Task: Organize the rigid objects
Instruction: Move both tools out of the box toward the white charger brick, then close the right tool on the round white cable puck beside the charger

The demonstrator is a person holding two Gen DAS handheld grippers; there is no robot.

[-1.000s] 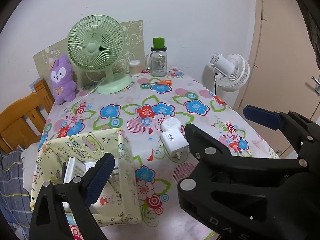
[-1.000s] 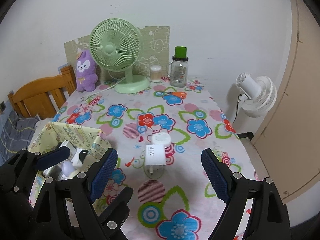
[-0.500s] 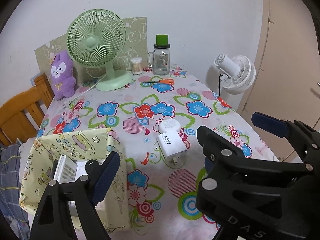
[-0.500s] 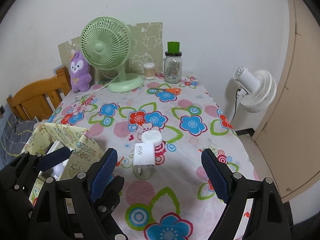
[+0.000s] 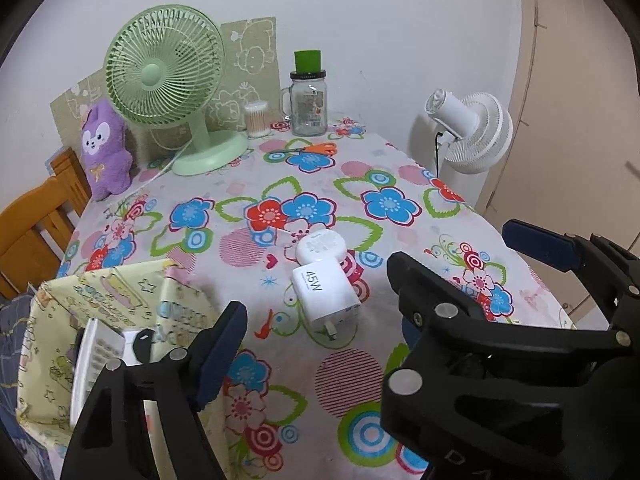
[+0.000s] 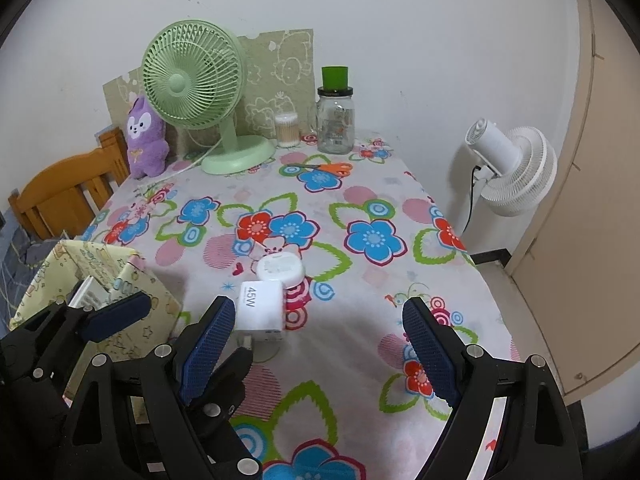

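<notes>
A white charger [image 6: 262, 312] lies on the flowered table [image 6: 400, 280], prongs toward the camera — just beside the right gripper [image 6: 316, 344], whose jaws are wide and empty. The left gripper [image 5: 320, 308], also empty, has just been closing.

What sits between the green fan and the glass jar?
A small tub of cotton swabs stands between the green fan and the glass jar; both views show it.

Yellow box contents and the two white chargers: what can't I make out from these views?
- Yellow box: in both wrist views the tongs' fingers and the box wall cover most of its contents; only white items show.
- 45W charger: in the right wrist view the left finger of the right tongs hides its near corner.
- Round white charger: its print is too small to read.
</notes>
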